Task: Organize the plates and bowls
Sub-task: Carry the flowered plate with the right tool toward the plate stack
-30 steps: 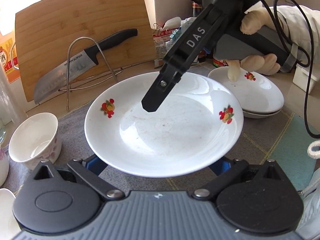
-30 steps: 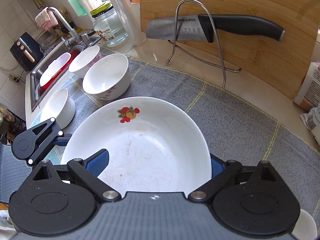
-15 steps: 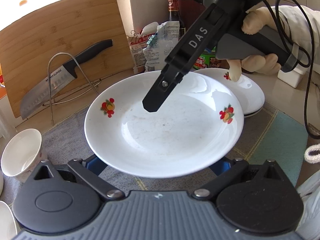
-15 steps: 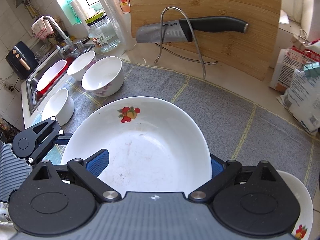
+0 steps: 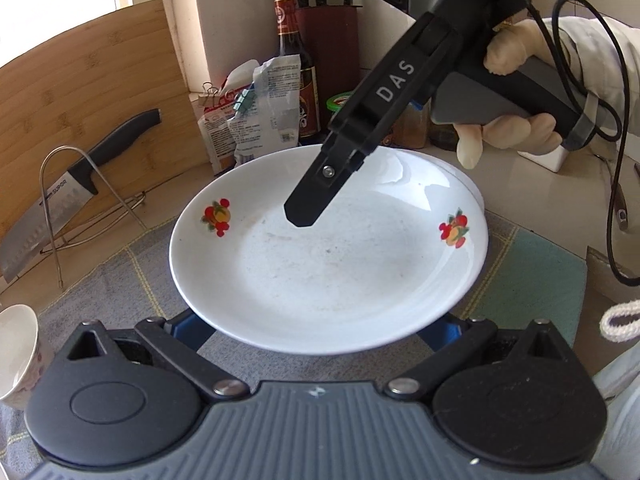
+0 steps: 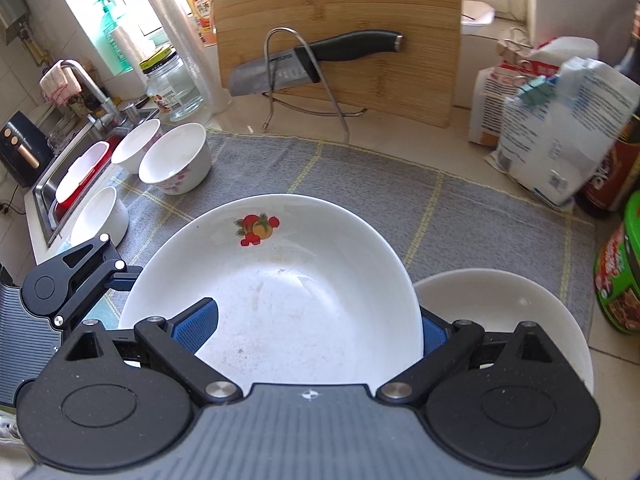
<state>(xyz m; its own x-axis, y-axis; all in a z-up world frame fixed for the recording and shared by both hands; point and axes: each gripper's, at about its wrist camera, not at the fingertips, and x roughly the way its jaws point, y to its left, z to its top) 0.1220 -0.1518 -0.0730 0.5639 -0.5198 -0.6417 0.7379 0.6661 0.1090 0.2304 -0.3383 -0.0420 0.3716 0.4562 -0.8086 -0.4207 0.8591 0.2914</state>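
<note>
Right hand-held gripper [image 6: 316, 330] stands wide and is closed on the plate [image 5: 328, 264]: one blue pad lies over the plate's inner face and the other sits behind its rim. The left hand-held gripper [image 5: 316, 328] is also spread wide, with both pads tucked under the near rim, but the views do not show whether it squeezes the plate or only cradles it. The plate, white with small fruit prints, hangs clear of the grey mat [image 6: 360, 184] between the two tools. Its far edge is just beside, and partly over, the stack of plates [image 6: 500, 320] at the right end of the table [image 6: 400, 132]. The bowls [image 6: 176, 160] sit well apart by the sink.

The step in hand looks like setting this plate onto that stack. To do it well, both hands should travel as one, because any twist between them could lever the plate out of the pads. Keep the plate level, centre it over the stack before lowering, and bring it down gently so the rims nest without a knock. Let go only once the stack takes the weight, then draw the fingers out sideways rather than upward. Mind the green-lidded jar [image 6: 624, 264] close on the right.
</note>
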